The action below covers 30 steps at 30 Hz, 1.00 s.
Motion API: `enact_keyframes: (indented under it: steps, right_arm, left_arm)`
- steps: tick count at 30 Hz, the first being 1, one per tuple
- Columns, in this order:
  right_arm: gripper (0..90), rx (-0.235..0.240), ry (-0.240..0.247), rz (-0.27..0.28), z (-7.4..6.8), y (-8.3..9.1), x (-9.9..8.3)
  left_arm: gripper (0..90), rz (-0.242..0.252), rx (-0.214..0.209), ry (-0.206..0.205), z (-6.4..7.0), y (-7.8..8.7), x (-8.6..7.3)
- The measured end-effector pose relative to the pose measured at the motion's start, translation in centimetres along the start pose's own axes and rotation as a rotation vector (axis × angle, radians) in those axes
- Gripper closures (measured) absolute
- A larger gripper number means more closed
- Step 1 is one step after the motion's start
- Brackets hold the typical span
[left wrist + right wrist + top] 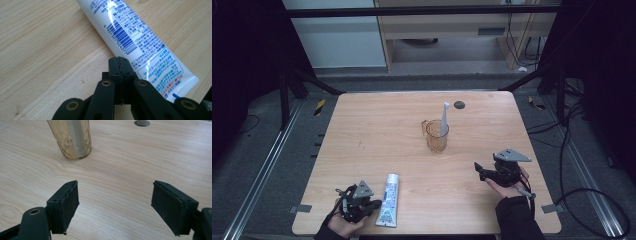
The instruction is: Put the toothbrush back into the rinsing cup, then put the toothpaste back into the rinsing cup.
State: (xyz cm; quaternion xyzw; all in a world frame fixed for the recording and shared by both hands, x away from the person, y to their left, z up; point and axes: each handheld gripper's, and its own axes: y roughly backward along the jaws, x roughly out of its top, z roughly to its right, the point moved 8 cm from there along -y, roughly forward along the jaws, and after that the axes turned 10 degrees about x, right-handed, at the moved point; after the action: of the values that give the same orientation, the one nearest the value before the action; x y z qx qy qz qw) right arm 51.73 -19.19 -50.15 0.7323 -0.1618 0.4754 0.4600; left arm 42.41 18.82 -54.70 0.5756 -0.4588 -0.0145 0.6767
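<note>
The table (377,135) is pale wood-grain laminate, smooth with a soft sheen. The toothpaste tube (140,40) is glossy white plastic printed in blue, and the amber cup (71,137) is clear, shiny plastic with a faceted pattern, holding a white plastic toothbrush (444,117). Both the left gripper (120,65) and right gripper (115,202) are matt black plastic with brass-coloured rivets, the right's pads looking rubbery and rough-edged.

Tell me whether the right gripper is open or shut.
Open: the right gripper has its jaws spread wide apart, bare wooden table between them.
</note>
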Motion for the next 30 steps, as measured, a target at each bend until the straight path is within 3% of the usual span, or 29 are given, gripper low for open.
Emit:
enact_keyframes:
  steps: [7,13,20,30]
  right_arm:
    - [21.8,0.0,0.004,-0.004,0.0,-0.3,0.0]
    - [21.9,-0.005,-0.007,-0.006,0.2,-0.3,-0.2]
    - [22.0,-0.007,-0.003,-0.007,0.4,-0.4,-0.2]
    - [22.0,-0.004,-0.004,-0.01,0.4,-0.6,-0.2]
  left_arm:
    - [89.6,0.007,-0.028,-0.025,1.2,-0.4,0.6]
    - [89.6,0.021,-0.055,-0.072,3.1,-1.1,1.9]
    - [89.6,0.054,-0.058,-0.102,4.4,-2.0,3.3]
    - [89.6,0.092,-0.07,-0.09,5.3,-3.2,5.5]
